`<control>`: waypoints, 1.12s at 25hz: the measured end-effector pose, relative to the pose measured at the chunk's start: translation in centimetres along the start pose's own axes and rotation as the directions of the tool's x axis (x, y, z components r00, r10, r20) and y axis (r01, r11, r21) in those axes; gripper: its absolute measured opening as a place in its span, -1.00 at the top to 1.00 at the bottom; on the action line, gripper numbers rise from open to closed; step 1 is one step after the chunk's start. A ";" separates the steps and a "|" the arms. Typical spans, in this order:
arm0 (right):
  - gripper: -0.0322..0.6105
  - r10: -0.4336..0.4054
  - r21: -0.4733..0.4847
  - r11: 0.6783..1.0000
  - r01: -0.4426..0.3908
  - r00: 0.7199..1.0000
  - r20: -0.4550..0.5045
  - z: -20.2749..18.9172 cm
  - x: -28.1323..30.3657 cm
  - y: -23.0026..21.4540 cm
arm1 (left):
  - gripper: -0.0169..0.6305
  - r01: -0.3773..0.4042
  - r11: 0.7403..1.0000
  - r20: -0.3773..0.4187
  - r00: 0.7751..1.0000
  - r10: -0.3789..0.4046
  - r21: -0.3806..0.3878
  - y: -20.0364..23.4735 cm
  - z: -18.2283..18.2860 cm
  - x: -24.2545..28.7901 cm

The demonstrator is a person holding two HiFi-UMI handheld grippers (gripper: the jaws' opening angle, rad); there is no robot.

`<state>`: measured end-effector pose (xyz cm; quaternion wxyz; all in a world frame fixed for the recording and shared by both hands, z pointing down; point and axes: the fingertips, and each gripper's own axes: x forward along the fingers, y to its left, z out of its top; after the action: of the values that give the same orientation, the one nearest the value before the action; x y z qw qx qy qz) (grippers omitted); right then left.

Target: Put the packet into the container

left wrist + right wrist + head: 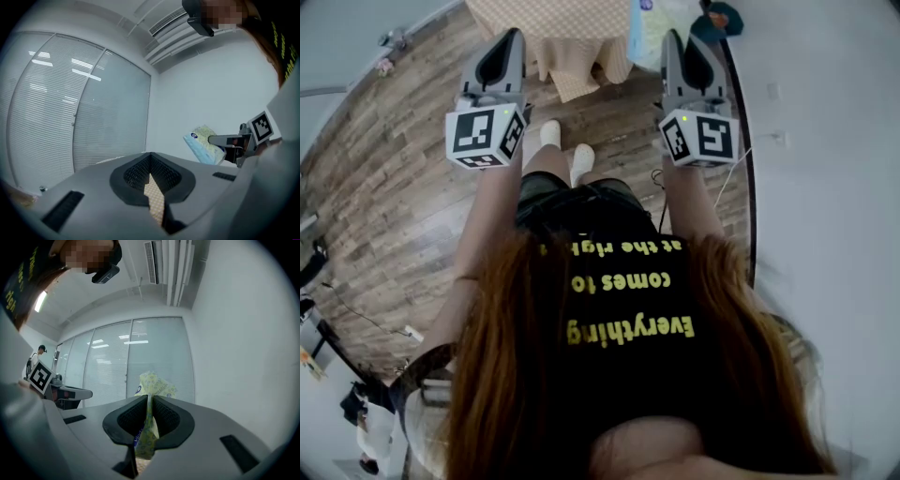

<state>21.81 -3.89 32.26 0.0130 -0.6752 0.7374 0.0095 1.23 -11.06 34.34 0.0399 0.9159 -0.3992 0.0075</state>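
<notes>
The packet (154, 386), pale yellow-green with a blue printed patch, is pinched between the jaws of my right gripper (149, 401). The pads are closed on its lower part and its crumpled top stands out above the fingertips. From the left gripper view I can see it held up in the air at the end of that gripper, touching nothing else. I'd say the pick-up is done and the whole placing half is left: carry it over, lower it in, let go.

My left gripper (151, 161) has its jaws brought together with nothing between them. Only a sliver of checked fabric shows through the gap below the pads.

As for the container, I can't find one in any view. Both gripper cameras are tipped up at white walls, blinds and ceiling, and the head view looks down at the wooden floor (394, 187) with both grippers raised side by side, well apart. A table (581, 47) under a checked cloth sits ahead at the top edge. The container may be up there, but I can't tell, nor whether anything is already in it
</notes>
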 end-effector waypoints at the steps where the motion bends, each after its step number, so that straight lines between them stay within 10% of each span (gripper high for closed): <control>1: 0.74 -0.002 0.000 1.000 0.002 1.000 -0.003 -0.1 0.5 -0.2 | 0.94 0.000 1.000 0.000 1.000 0.000 -0.003 0.3 0.0 0.5; 28: 0.74 -0.154 -0.029 0.988 0.154 0.988 -0.010 -0.5 21.9 -4.1 | 0.95 0.118 0.993 0.006 0.993 -0.118 -0.022 15.6 1.8 18.4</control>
<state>23.97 -26.10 32.05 -0.0004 -0.7303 0.6830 0.0150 2.27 -35.20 34.44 0.0496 0.9375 -0.3444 -0.0013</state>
